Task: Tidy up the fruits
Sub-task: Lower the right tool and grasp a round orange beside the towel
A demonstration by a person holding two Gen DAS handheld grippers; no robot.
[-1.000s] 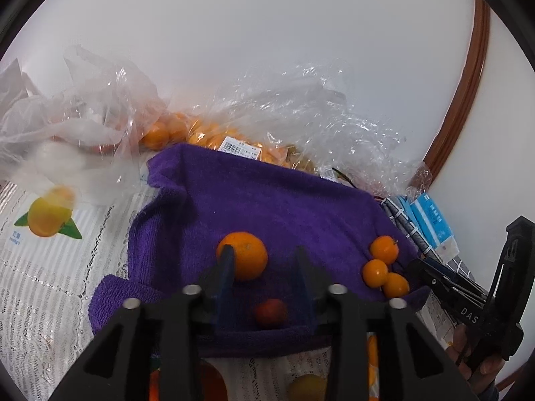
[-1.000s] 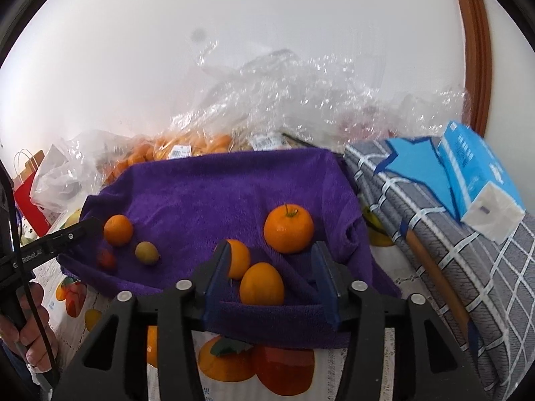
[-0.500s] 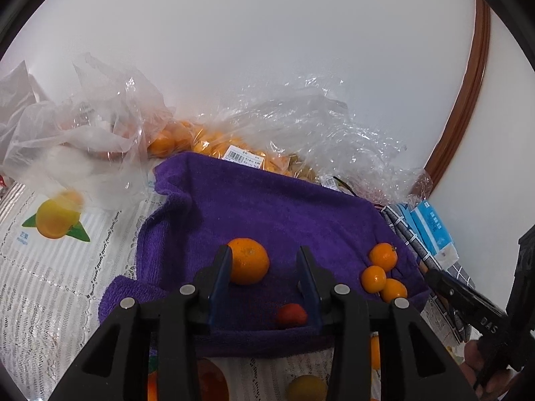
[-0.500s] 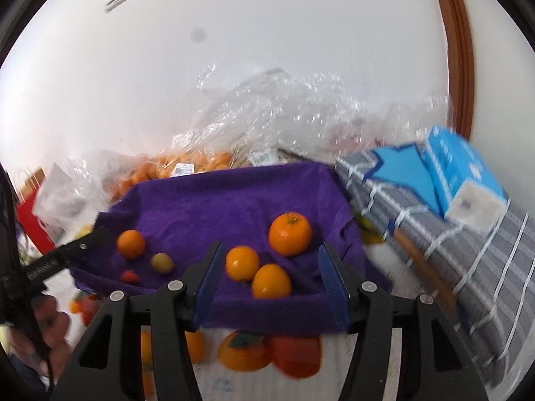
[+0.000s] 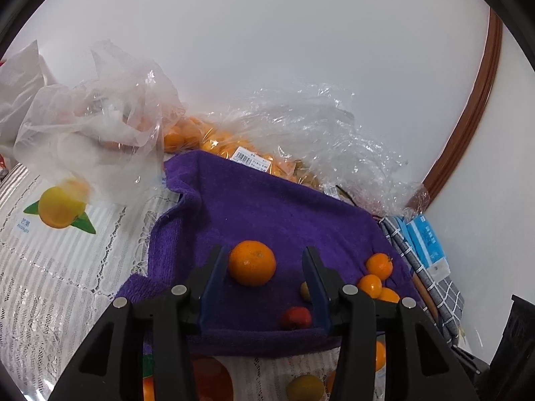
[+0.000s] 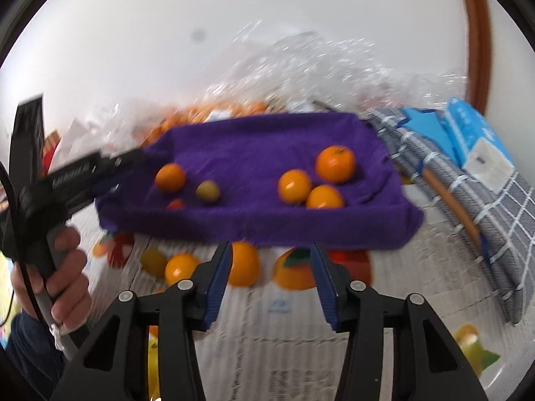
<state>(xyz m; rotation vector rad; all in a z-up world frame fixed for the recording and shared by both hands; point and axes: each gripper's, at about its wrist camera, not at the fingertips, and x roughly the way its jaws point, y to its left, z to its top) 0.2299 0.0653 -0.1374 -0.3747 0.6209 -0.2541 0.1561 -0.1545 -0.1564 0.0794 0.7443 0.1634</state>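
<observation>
A purple towel lies on the table with fruit on it. An orange sits at its left part, between my left fingertips. A small red fruit and a small yellow-green fruit lie beside it. Three oranges cluster at the towel's right part. My left gripper is open and empty over the towel's near edge. My right gripper is open and empty, in front of the towel over the tablecloth.
Clear plastic bags with several oranges lie behind the towel. A checked cloth and a blue tissue pack are at the right. The tablecloth has printed fruit pictures. A wall stands behind.
My right gripper has drawn back from the three oranges and off the towel. My left gripper has shifted slightly, so the orange now sits between its fingertips.
</observation>
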